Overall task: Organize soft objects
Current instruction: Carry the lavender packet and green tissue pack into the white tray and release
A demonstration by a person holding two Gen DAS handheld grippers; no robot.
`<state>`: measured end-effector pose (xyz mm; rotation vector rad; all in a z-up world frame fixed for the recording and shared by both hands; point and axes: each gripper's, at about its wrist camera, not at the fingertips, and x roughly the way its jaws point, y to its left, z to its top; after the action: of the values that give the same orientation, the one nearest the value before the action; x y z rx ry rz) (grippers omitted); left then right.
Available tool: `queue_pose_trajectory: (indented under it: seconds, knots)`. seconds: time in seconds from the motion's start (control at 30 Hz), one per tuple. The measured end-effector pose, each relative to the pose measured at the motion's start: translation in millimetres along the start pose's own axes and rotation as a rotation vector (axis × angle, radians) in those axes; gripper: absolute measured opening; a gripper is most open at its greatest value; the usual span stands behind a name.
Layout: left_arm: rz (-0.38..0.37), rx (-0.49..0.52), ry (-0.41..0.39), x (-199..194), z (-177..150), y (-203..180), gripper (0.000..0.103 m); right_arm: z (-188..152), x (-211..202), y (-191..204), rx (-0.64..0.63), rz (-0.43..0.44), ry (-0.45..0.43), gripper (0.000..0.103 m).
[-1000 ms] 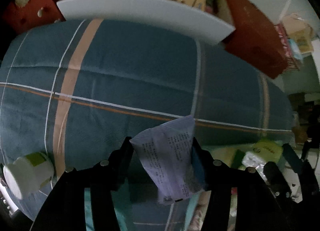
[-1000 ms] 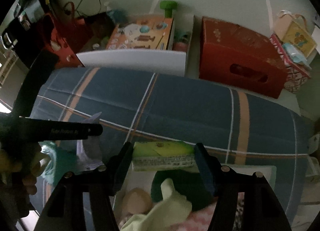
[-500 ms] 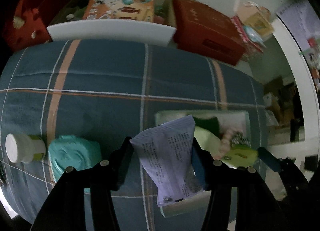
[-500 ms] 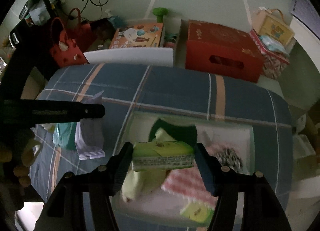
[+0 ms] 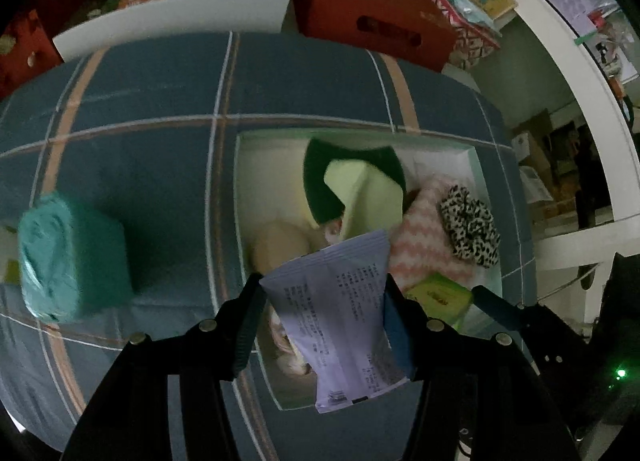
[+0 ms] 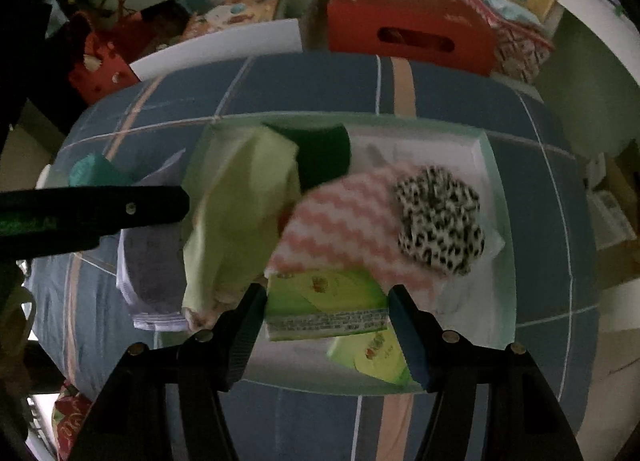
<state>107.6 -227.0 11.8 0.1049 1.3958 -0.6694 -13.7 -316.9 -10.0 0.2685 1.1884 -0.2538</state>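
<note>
**Both claws carry packets over the tray**

The left claw is clenched on a pale lilac printed packet, which hangs tilted between its jaws above the near left corner of the white tray. The right claw grips a green tissue pack flat across its jaws, over the tray's near edge, just above a second green pack lying inside. Further into the tray lie a pink zigzag cloth, a leopard-print scrunchie, a light green cloth and a dark green piece. The tray rests on a blue plaid bed cover. A teal bundle sits on the cover, well left of the tray. A red box stands beyond the bed.
</note>
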Motion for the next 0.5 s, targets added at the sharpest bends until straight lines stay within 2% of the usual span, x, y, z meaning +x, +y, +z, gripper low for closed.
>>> queue_pose_trajectory:
  seconds: [0.17,0.2,0.3,0.43,0.5]
  knots:
    - [0.007,0.004,0.013,17.7,-9.9,-3.1,0.06,-12.2,7.5,-1.9,0.02,0.013,0.01,0.066]
    - [0.005,-0.001,0.021,20.4,-11.6,-2.1,0.064,-14.0,7.6,-1.5,0.02,0.011,0.009,0.066]
    - [0.004,-0.015,0.023,23.0,-16.4,0.4,0.067,-18.4,5.5,-1.0,0.025,0.01,0.002,0.066]
    - [-0.01,-0.023,0.011,16.5,-20.2,2.3,0.081,-19.0,1.5,-2.0,0.027,0.002,-0.001,0.067]
    - [-0.009,-0.021,0.003,12.2,-22.9,3.3,0.082,-20.0,-0.7,-2.6,0.029,-0.006,-0.005,0.068]
